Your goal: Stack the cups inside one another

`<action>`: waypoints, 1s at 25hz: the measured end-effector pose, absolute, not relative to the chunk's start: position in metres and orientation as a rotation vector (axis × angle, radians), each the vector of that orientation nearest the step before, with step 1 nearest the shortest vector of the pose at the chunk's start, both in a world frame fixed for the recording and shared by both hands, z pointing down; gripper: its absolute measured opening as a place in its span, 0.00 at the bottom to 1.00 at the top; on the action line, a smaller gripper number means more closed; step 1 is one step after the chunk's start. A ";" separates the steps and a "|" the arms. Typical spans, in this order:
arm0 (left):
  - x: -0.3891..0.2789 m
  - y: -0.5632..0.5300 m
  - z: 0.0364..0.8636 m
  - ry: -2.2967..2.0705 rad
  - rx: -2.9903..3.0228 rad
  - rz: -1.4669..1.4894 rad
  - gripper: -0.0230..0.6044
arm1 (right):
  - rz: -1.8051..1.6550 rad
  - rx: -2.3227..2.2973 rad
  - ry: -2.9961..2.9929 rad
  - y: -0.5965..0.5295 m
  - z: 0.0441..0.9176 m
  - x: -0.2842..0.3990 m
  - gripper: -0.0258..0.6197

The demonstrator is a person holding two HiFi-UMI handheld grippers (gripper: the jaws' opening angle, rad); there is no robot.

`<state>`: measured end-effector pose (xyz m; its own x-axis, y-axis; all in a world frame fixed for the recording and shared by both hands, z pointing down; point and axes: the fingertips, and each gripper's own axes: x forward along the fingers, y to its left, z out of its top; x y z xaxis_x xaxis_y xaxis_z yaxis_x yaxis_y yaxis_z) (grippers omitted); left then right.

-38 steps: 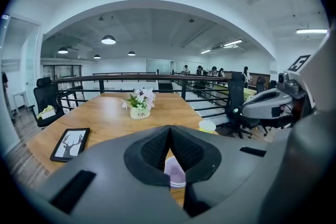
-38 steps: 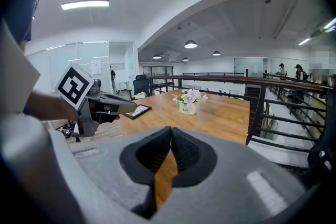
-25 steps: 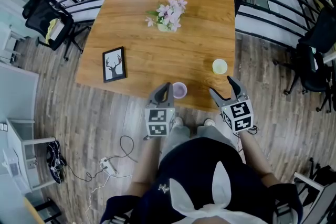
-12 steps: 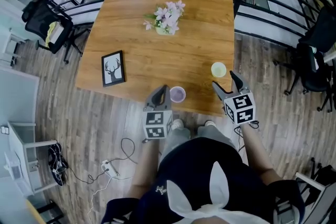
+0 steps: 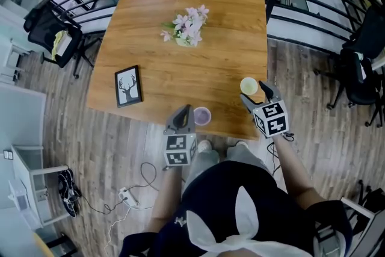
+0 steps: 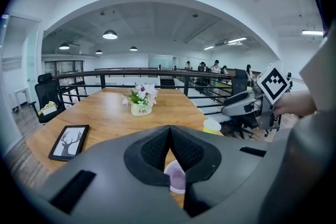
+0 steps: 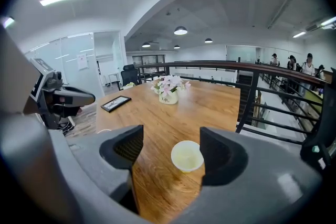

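Note:
A pale yellow cup point(image 5: 249, 86) stands upright near the right front edge of the wooden table point(image 5: 180, 69). My right gripper point(image 5: 254, 94) is open, its jaws on either side of the cup without touching it. In the right gripper view the yellow cup point(image 7: 187, 156) sits just ahead, between the wide-open right gripper point(image 7: 170, 138) fingers. A lilac cup point(image 5: 202, 115) stands at the table's front edge. My left gripper point(image 5: 184, 111) is shut and empty, right beside it on its left. In the left gripper view, the lilac cup point(image 6: 176, 178) shows below the closed left gripper point(image 6: 169, 129).
A small pot of pink flowers point(image 5: 185, 27) stands mid-table. A framed deer picture point(image 5: 128, 86) lies at the left front. A black railing point(image 5: 313, 3) runs behind and to the right of the table. Office chairs point(image 5: 51, 30) stand on both sides.
My right gripper has moved forward and a little down, so its open jaws now flank the yellow cup. The left gripper has stayed beside the lilac cup.

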<state>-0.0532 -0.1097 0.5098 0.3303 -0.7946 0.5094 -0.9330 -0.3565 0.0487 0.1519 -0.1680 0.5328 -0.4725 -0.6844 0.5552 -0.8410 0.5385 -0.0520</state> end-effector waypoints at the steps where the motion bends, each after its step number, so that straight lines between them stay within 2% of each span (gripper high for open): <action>1: -0.053 -0.110 0.510 -1.536 2.262 0.579 0.06 | 0.450 1.222 -2.299 -0.170 0.538 0.151 0.56; 22: -0.048 -0.113 0.534 -1.550 2.185 0.594 0.06 | 0.498 1.090 -2.135 -0.204 0.623 0.160 0.56; 25: -0.050 -0.111 0.536 -1.563 2.157 0.607 0.06 | 0.501 1.083 -2.103 -0.206 0.634 0.161 0.62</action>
<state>-0.0502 -0.1109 0.5364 0.2777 -0.7778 0.5639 -0.9546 -0.2895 0.0707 0.1608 -0.2055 0.6341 -0.3981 -0.5443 0.7384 -0.8189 0.5737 -0.0186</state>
